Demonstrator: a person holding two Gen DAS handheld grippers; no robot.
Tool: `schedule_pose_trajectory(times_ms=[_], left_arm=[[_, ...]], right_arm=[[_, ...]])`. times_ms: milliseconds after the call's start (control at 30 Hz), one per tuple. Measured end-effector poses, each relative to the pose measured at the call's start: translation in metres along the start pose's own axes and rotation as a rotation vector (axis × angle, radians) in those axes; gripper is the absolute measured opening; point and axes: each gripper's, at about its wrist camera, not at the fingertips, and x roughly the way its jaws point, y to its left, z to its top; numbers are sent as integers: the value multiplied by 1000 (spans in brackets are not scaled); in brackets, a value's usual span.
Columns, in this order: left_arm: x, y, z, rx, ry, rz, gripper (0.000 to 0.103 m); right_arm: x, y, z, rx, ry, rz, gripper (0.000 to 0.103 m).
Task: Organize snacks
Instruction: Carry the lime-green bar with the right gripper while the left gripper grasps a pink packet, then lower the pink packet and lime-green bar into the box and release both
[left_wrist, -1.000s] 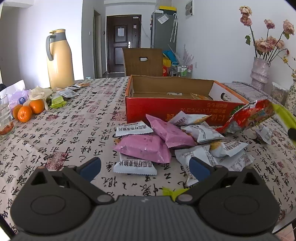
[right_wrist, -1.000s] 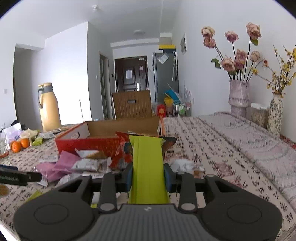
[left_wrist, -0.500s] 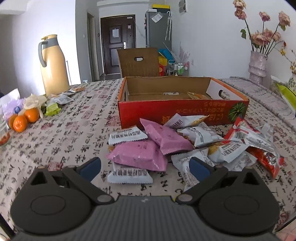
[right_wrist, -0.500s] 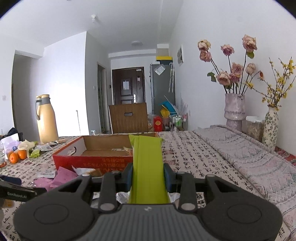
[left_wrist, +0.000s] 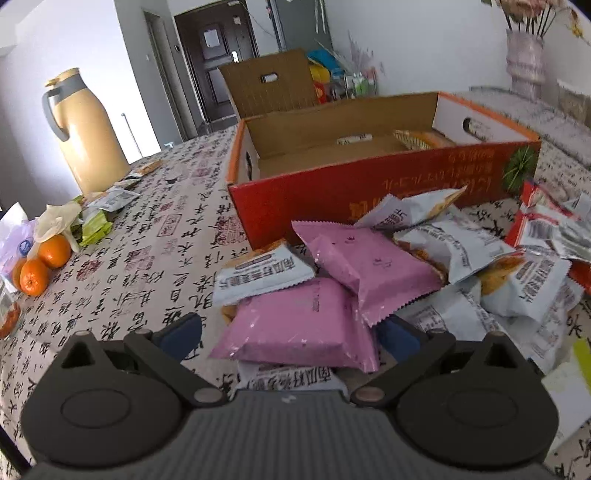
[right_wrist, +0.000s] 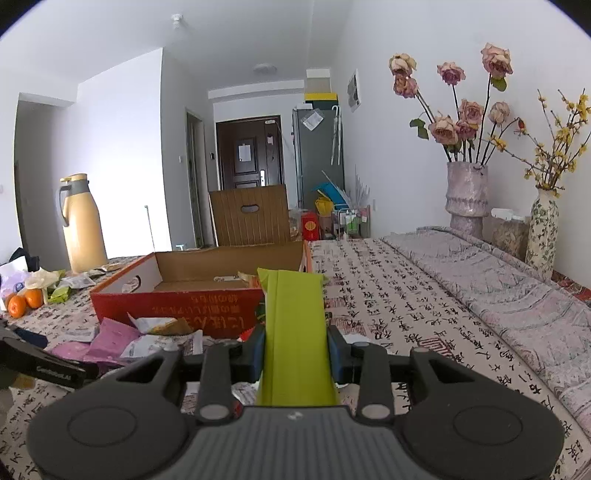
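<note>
A heap of snack packets lies in front of an open red cardboard box (left_wrist: 388, 192). My left gripper (left_wrist: 290, 341) is open and low over the heap, its blue fingers on either side of a pink packet (left_wrist: 299, 325) without pressing it. A second pink packet (left_wrist: 365, 266) and several white packets (left_wrist: 262, 275) lie just beyond. My right gripper (right_wrist: 295, 350) is shut on a lime-green packet (right_wrist: 295, 325) and holds it above the table, right of the same box (right_wrist: 177, 306). A few packets lie inside the box.
A yellow thermos (left_wrist: 88, 136), oranges (left_wrist: 44, 262) and small wrappers stand at the table's left. Flower vases (right_wrist: 467, 194) line the right wall. A red packet (left_wrist: 532, 221) rests at the heap's right end. The left gripper's black body (right_wrist: 40, 363) shows at the right wrist view's left edge.
My left gripper has moved forward and down onto the heap, rolling a little, so the pink packet now sits between its fingers. The right gripper has lifted slightly with the green packet.
</note>
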Motion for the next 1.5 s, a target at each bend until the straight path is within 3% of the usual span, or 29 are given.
schedule_pose_trajectory(times_ms=[167, 300, 533, 767, 1133, 1500], left_arm=[[11, -1, 4, -3, 24, -16, 101], [11, 1, 4, -16, 20, -32, 82], [3, 7, 3, -42, -4, -39, 69], [-14, 13, -5, -59, -35, -35, 68], [-67, 18, -12, -108, -146, -64, 68], [-99, 16, -2, -152, -205, -96, 68]], right_arm=[[7, 3, -3, 1, 18, 6, 33], [11, 4, -5, 2, 31, 11, 33], [14, 5, -9, 7, 49, 24, 33], [12, 8, -11, 11, 58, 38, 33], [-7, 18, -8, 5, 43, 58, 33], [-20, 23, 9, -3, 18, 72, 33]])
